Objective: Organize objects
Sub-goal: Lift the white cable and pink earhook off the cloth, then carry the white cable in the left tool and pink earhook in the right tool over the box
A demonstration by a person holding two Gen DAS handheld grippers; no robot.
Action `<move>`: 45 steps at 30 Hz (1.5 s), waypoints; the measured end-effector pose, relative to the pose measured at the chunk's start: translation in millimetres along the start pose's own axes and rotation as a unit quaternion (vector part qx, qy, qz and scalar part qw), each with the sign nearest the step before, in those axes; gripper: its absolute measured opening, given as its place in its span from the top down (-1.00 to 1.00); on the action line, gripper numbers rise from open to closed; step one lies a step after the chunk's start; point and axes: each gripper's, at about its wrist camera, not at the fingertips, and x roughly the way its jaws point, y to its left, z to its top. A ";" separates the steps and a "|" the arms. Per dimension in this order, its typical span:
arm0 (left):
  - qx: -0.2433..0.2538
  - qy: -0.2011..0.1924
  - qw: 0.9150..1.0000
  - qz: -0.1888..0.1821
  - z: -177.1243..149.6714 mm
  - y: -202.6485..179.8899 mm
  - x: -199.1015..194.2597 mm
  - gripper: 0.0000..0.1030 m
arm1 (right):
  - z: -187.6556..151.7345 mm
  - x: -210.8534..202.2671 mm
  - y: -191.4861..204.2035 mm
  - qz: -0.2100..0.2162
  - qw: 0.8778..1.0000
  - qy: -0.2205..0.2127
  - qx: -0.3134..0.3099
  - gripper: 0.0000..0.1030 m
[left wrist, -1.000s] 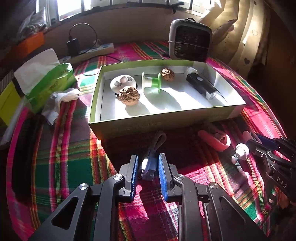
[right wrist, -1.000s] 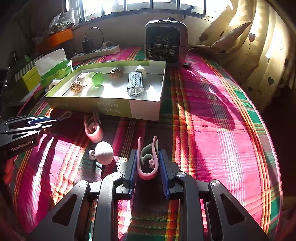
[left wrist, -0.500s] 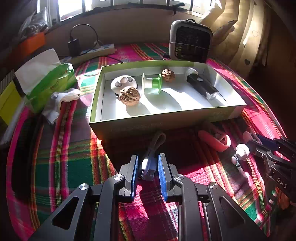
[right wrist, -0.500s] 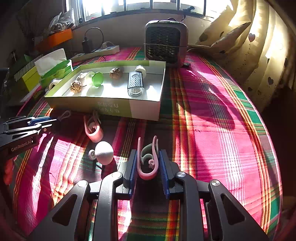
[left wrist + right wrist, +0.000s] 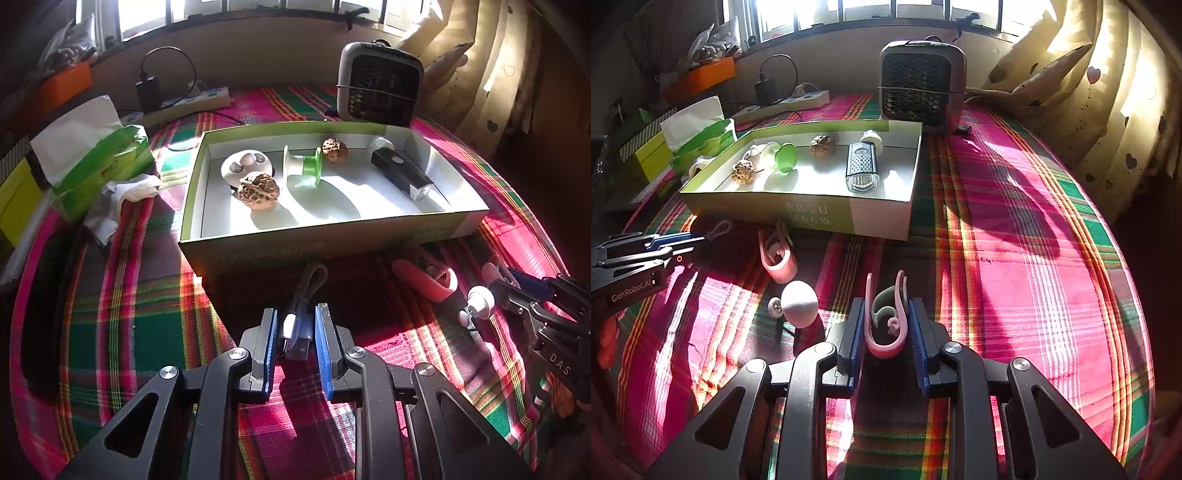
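My left gripper is shut on a short looped USB cable and holds it just in front of the green-and-white box. My right gripper is shut on a pink ear-hook clip above the plaid cloth. The box holds two walnuts, a green spool, a white earbud case and a black bike light. A second pink clip and a white round ball lie on the cloth between the grippers.
A small grey heater stands behind the box. A green tissue pack, crumpled tissue and a yellow box sit at the left. A power strip with charger lies at the back. Curtains hang at the right.
The left wrist view has shifted slightly, the box sitting a little lower and nearer. Both grippers keep their hold; the right has barely moved.
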 end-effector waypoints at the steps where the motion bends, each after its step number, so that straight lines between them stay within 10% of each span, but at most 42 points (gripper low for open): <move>1: 0.000 0.000 1.000 0.000 0.0 0.0 -0.1 0.67 | 0.1 -0.1 -0.2 0.000 1.000 0.000 0.000 0.53; 45: -0.025 -0.045 0.998 -0.024 24.6 17.9 -30.8 0.67 | 52.7 -23.6 21.8 0.047 0.997 -0.053 -0.019 0.53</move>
